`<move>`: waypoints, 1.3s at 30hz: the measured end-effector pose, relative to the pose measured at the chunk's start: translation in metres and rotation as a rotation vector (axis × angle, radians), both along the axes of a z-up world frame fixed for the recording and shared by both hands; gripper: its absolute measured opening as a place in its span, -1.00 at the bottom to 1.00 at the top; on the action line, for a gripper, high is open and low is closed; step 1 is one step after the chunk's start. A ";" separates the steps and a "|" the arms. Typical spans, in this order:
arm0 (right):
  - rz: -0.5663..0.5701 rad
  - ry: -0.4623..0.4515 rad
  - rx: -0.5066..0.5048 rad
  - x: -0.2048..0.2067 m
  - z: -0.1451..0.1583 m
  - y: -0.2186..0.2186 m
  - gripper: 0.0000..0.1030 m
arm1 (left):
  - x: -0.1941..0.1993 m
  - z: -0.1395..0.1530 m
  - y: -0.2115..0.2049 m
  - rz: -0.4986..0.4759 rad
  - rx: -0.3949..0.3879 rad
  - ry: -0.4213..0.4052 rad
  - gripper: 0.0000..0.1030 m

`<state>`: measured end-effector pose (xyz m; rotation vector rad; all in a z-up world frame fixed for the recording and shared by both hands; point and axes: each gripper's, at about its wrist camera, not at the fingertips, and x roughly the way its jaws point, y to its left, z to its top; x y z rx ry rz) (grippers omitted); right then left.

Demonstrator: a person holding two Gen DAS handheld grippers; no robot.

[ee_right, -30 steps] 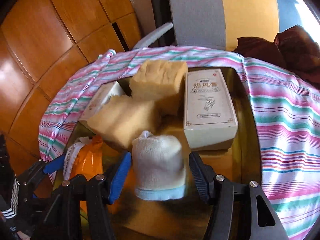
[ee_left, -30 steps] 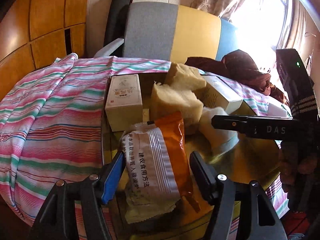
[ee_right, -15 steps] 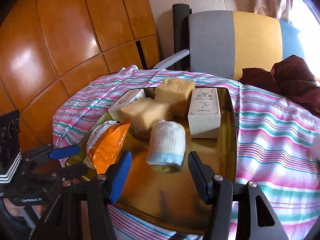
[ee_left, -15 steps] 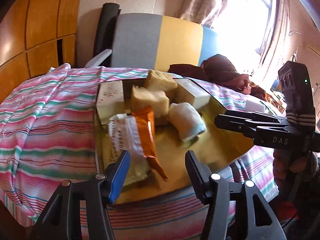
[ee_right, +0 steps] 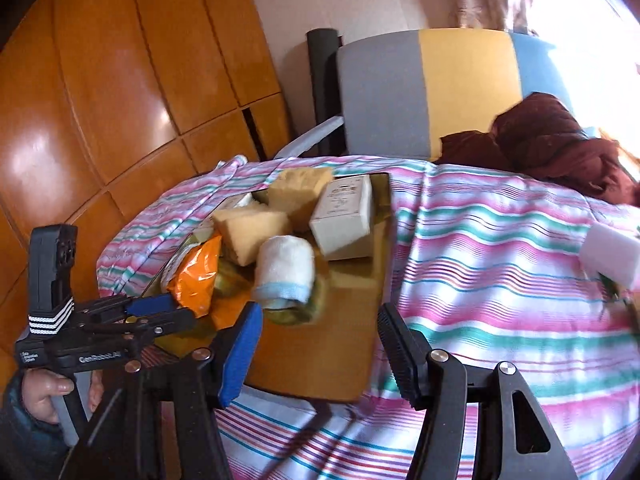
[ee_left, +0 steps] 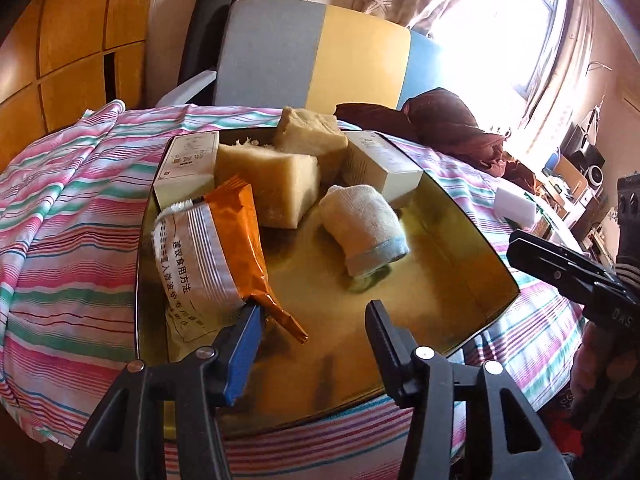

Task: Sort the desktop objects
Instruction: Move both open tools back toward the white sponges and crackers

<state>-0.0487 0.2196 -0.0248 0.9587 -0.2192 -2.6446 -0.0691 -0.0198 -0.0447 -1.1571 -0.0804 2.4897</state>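
Observation:
A gold tray [ee_left: 452, 248] on a striped cloth holds an orange-and-white snack packet [ee_left: 212, 248], two tan sponge blocks [ee_left: 276, 188], two cream boxes [ee_left: 380, 164] and a rolled white sock with a blue cuff [ee_left: 364, 232]. My left gripper [ee_left: 312, 306] is open over the tray's near edge, its blue pad beside the packet's lower corner, holding nothing. My right gripper [ee_right: 319, 308] is open and empty, hanging over the tray's near right corner, short of the sock [ee_right: 286, 272]. Each gripper shows in the other's view: the right gripper [ee_left: 520, 248] and the left gripper [ee_right: 182, 312].
The striped cloth [ee_left: 60, 220] covers the table around the tray. A white block [ee_right: 612, 256] lies on it to the right. A grey, yellow and blue chair [ee_left: 312, 56] stands behind, with a dark red garment [ee_right: 552, 148] beside it. Wooden panels line the left wall.
Both grippers have drawn back from the tray's contents. The packet no longer sits between my left fingers, nor the sock between my right fingers. The right gripper has also shifted rightward.

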 end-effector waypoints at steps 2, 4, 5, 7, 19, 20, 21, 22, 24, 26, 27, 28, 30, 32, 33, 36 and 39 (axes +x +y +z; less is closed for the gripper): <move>-0.053 0.002 -0.014 0.008 -0.005 0.022 0.20 | 0.007 0.003 0.002 -0.008 0.005 0.017 0.05; -0.121 -0.009 -0.012 0.015 -0.012 0.047 0.20 | 0.014 0.008 0.006 -0.025 0.022 0.039 0.06; -0.159 -0.015 -0.009 0.019 -0.016 0.060 0.20 | 0.016 0.012 0.008 -0.033 0.032 0.052 0.07; -0.238 -0.029 -0.001 0.027 -0.023 0.087 0.20 | 0.020 0.019 0.017 -0.060 0.052 0.079 0.09; -0.617 -0.040 0.010 0.089 -0.043 0.221 0.25 | 0.012 0.022 0.150 -0.339 0.084 0.027 0.17; -0.639 -0.038 -0.001 0.093 -0.044 0.231 0.25 | 0.011 0.022 0.164 -0.365 0.081 0.020 0.17; -0.657 -0.034 -0.009 0.096 -0.046 0.238 0.25 | 0.009 0.022 0.178 -0.389 0.078 0.015 0.17; -0.670 -0.029 -0.015 0.099 -0.047 0.245 0.26 | 0.008 0.023 0.192 -0.411 0.073 0.012 0.17; -0.694 -0.019 -0.018 0.102 -0.049 0.255 0.28 | 0.005 0.023 0.218 -0.451 0.064 -0.003 0.18; -0.701 -0.010 -0.024 0.104 -0.052 0.259 0.28 | -0.002 0.024 0.243 -0.488 0.082 -0.038 0.29; -0.700 -0.003 -0.028 0.105 -0.053 0.261 0.29 | -0.006 0.024 0.254 -0.504 0.095 -0.060 0.31; -0.699 0.004 -0.032 0.106 -0.055 0.262 0.30 | -0.010 0.024 0.265 -0.521 0.108 -0.082 0.32; -0.692 0.021 -0.045 0.107 -0.058 0.264 0.33 | -0.020 0.026 0.285 -0.532 0.116 -0.101 0.33; -0.677 0.033 -0.057 0.106 -0.062 0.265 0.35 | -0.030 0.029 0.304 -0.537 0.118 -0.115 0.38; -0.668 0.040 -0.062 0.106 -0.063 0.265 0.35 | -0.036 0.030 0.314 -0.539 0.119 -0.121 0.42; -0.638 0.073 -0.083 0.107 -0.064 0.264 0.35 | -0.052 0.034 0.344 -0.547 0.122 -0.141 0.46; -0.612 0.089 -0.094 0.107 -0.065 0.263 0.37 | -0.067 0.041 0.373 -0.553 0.117 -0.133 0.47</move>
